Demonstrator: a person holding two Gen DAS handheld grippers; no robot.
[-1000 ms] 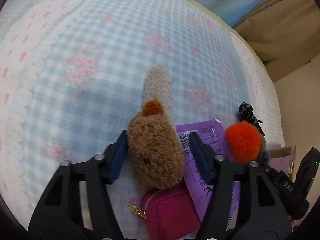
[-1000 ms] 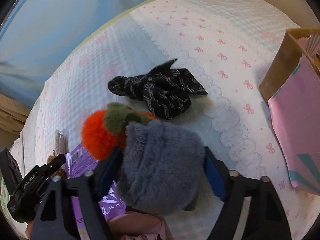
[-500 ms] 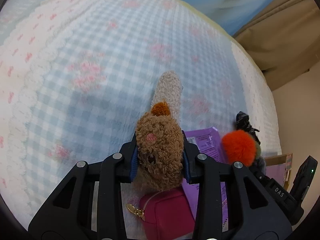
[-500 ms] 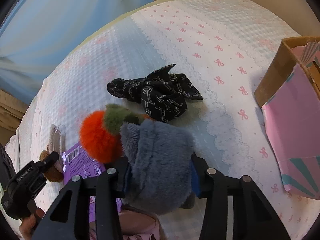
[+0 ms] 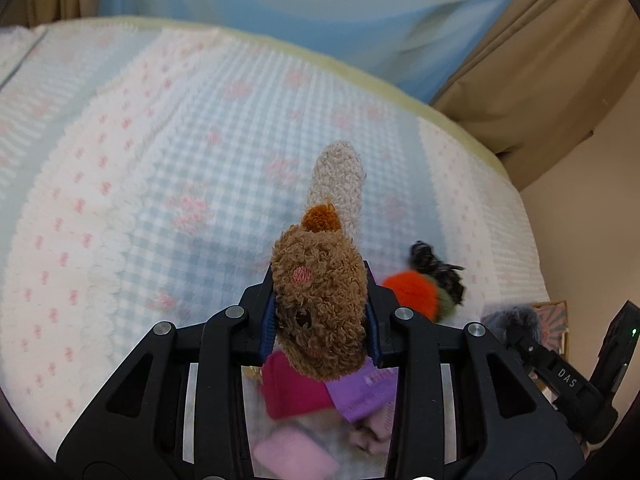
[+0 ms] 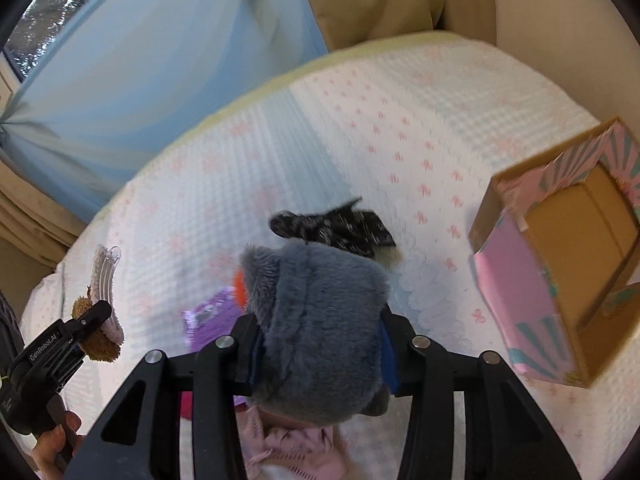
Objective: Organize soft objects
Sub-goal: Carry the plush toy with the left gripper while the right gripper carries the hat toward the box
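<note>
Between our left gripper's (image 5: 320, 312) blue pads sits a brown plush (image 5: 320, 300), squeezed at its middle so the curly pile bulges above and below the jaws; a pale fuzzy strip (image 5: 338, 188) trails from its far end, and we cannot tell whether that tail touches the bed (image 5: 120, 160). We judge the mid-body pinch is chosen so the toy hangs balanced and does not slip.

Our right gripper (image 6: 318, 344) is likewise clamped on a grey furry piece (image 6: 320, 320), the pads sunk into its sides and its bulk spilling over them toward the camera.

Below the left jaws lie a magenta pouch (image 5: 292, 392), a purple packet (image 5: 360, 392) and pink fabric (image 5: 292, 456), bunched close together. Just beyond sits an orange pompom (image 5: 410, 294), and past it a black scarf (image 6: 332, 228), knotted on the quilt.

Well to the right stands a box (image 6: 560, 264), cardboard inside and pink outside, its opening turned toward us. It looks like the likely home for both soft pieces, though that is only our guess.
</note>
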